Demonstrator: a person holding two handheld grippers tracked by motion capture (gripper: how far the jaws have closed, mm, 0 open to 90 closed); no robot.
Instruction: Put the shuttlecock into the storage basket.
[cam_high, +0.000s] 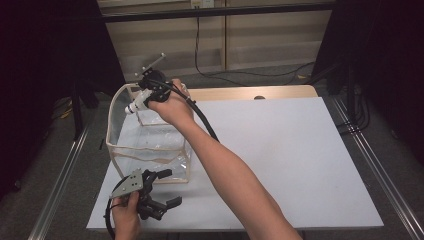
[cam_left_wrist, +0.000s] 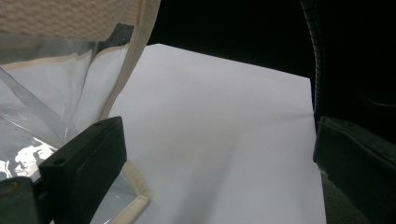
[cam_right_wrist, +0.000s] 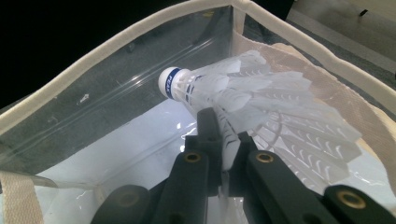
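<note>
Reading the shuttlecock (cam_right_wrist: 243, 100) first: its white cork cap carries a blue band with small white lettering, too blurred for me to make out. My right hand-held gripper (cam_right_wrist: 223, 140) has its jaws pinched tight on the edge of the white feathered skirt, and it holds the shuttlecock over the open mouth of the clear bag (cam_right_wrist: 116, 93), cap pointing toward the bag's far transparent wall.

From the high view I see what the gripper camera cannot: the bag (cam_high: 150, 145) stands upright on the left part of the white surface (cam_high: 280, 160), cream trim along its edges, and my right hand-held gripper (cam_high: 142, 102) sits above the bag's back rim with the shuttlecock (cam_high: 136, 106) sticking out to the left.

My left hand-held gripper (cam_high: 167, 187) lies low at the near edge of the surface, just in front of the bag's near wall, jaws spread wide with nothing between them. Its own camera gives me the close detail: the bag's cream-trimmed corner (cam_left_wrist: 135, 186) right beside one black jaw, bare white surface (cam_left_wrist: 224, 140) beyond.
</note>
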